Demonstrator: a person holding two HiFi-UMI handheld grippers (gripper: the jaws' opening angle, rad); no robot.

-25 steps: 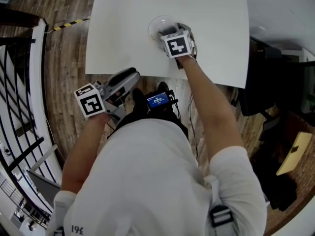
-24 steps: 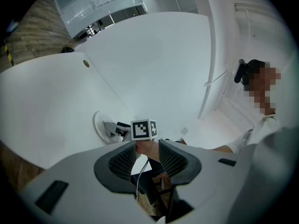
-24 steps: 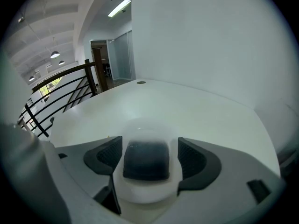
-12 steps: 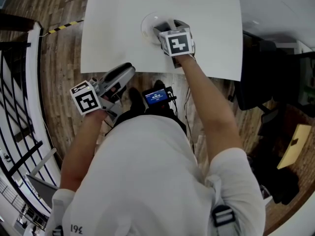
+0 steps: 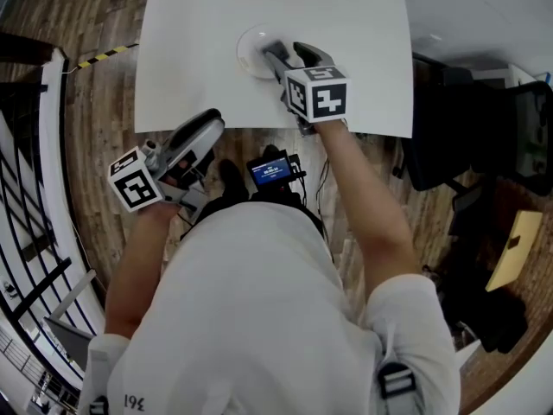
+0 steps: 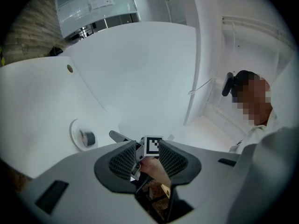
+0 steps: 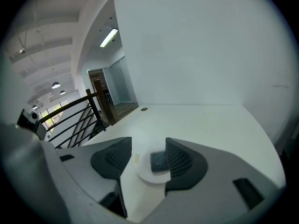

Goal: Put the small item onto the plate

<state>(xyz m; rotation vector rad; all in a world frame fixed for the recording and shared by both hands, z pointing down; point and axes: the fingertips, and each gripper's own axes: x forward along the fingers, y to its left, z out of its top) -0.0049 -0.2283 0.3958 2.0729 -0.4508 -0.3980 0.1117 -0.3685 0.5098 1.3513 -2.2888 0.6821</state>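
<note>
The person is wearing a white short-sleeved T-shirt (image 5: 259, 318) with small dark print low on one side. A grey buckled strap (image 5: 390, 379) is crossing the right shoulder, and a small blue-lit screen (image 5: 272, 171) is glowing at the waist. The left gripper (image 5: 207, 128) and right gripper (image 5: 289, 56) are showing grey shells, each carrying a white cube (image 5: 136, 178) with black square markers. Dark meshed pads (image 6: 122, 161) are lining the jaws.

A white tabletop (image 5: 346, 24) and white plate (image 5: 249, 46) are seen; the small item (image 7: 159, 161) is coloured dark grey; the floor (image 5: 104, 93) is brown-planked.
</note>
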